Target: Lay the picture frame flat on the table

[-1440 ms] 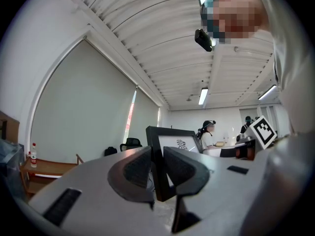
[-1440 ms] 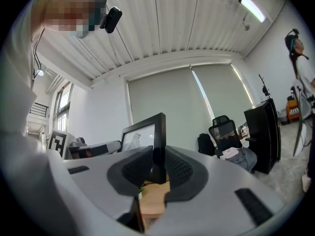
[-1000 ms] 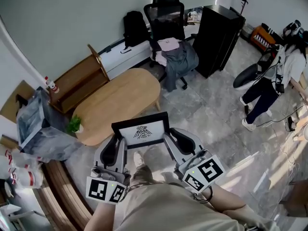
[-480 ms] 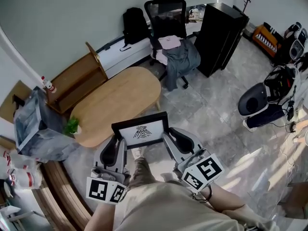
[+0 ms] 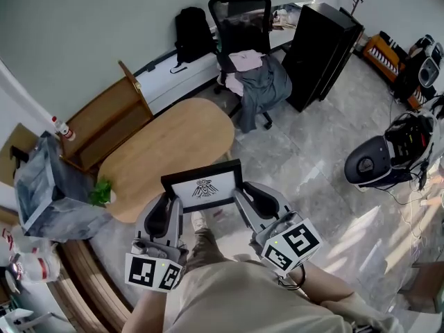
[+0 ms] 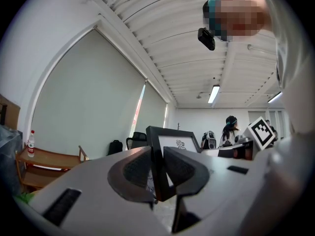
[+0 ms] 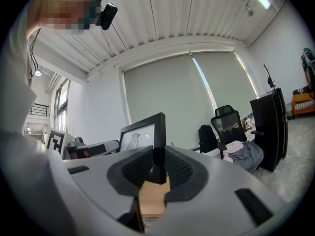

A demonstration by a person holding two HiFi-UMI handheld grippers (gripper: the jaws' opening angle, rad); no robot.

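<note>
- Picture frame (image 5: 202, 188) up in the air, tipped back, drawing side toward the head. Not down on the wooden table (image 5: 173, 141) yet, just by its near end.
- Held how?
- Pinched from both sides. Left gripper (image 6: 158, 168) squeezed on the left edge, right gripper (image 7: 157, 167) squeezed on the right edge.
- Anything new since a moment ago?
- Not much. Same grip, same tilt. Table and small green plant (image 5: 100, 191) seen a bit further left and lower in the head view. Looks like a small turn or step, not a reach.
- Meaning what for the job?
- Laying down not begun. Left to do, at a guess: carry over the bare wood, away from the plant, tip flat, lower softly, then let go.
</note>
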